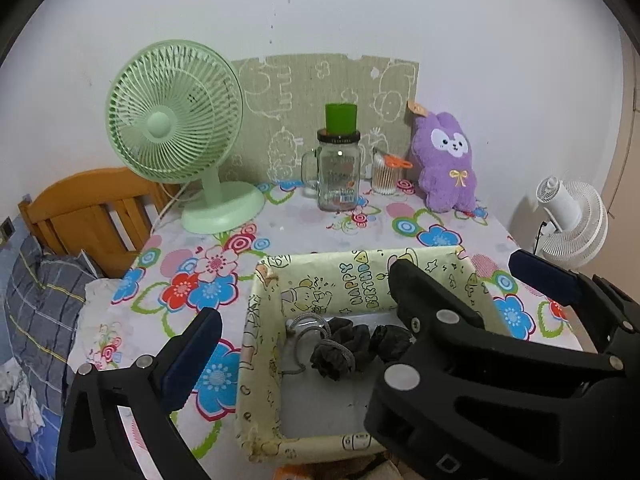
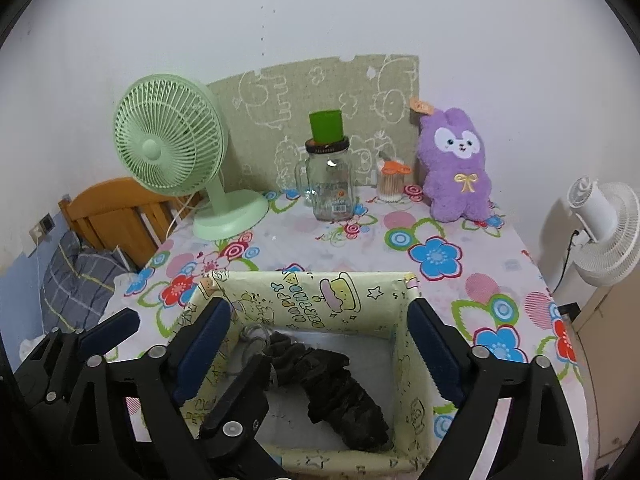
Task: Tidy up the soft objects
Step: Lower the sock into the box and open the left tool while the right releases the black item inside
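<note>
A pale yellow "Happy Birthday" box (image 1: 260,320) (image 2: 320,300) stands at the near edge of the flowered table. Inside lie dark rolled socks (image 1: 348,344) (image 2: 340,392) and a grey cord (image 1: 298,336). A purple plush rabbit (image 1: 448,164) (image 2: 458,172) stands at the back right against the wall. My left gripper (image 1: 304,312) is open above the box, one finger outside its left wall. My right gripper (image 2: 320,340) is open and empty, its fingers spanning the box. Each gripper shows in the other's view.
A green desk fan (image 1: 176,128) (image 2: 172,144) stands at the back left. A glass jar with a green cup on top (image 1: 338,168) (image 2: 330,176) and a cotton swab holder (image 1: 386,176) stand at the back middle. A white fan (image 1: 572,216) stands off the table's right, a wooden headboard (image 1: 88,212) at its left.
</note>
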{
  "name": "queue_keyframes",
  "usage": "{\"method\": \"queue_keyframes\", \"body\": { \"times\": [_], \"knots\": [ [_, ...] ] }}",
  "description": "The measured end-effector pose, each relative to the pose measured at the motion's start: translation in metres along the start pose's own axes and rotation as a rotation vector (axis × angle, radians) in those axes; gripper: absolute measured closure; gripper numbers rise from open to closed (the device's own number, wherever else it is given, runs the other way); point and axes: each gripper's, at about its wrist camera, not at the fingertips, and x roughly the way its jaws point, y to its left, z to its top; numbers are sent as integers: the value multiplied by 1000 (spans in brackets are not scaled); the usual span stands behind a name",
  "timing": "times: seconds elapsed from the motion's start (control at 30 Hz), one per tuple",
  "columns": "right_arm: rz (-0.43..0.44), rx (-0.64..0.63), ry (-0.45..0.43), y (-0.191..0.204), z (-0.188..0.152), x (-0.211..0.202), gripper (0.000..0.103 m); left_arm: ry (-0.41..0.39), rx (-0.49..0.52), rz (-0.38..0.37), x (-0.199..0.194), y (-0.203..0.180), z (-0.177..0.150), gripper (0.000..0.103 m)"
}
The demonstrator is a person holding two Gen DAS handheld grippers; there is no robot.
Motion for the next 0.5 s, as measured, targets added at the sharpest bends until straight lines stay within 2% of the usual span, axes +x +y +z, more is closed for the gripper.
{"method": "queue_keyframes", "body": {
  "times": [0.5],
  "knots": [
    [-9,1,-78,7,-8,-61,9,-65,-10,-11,-54,-4,-11,0]
  ]
}}
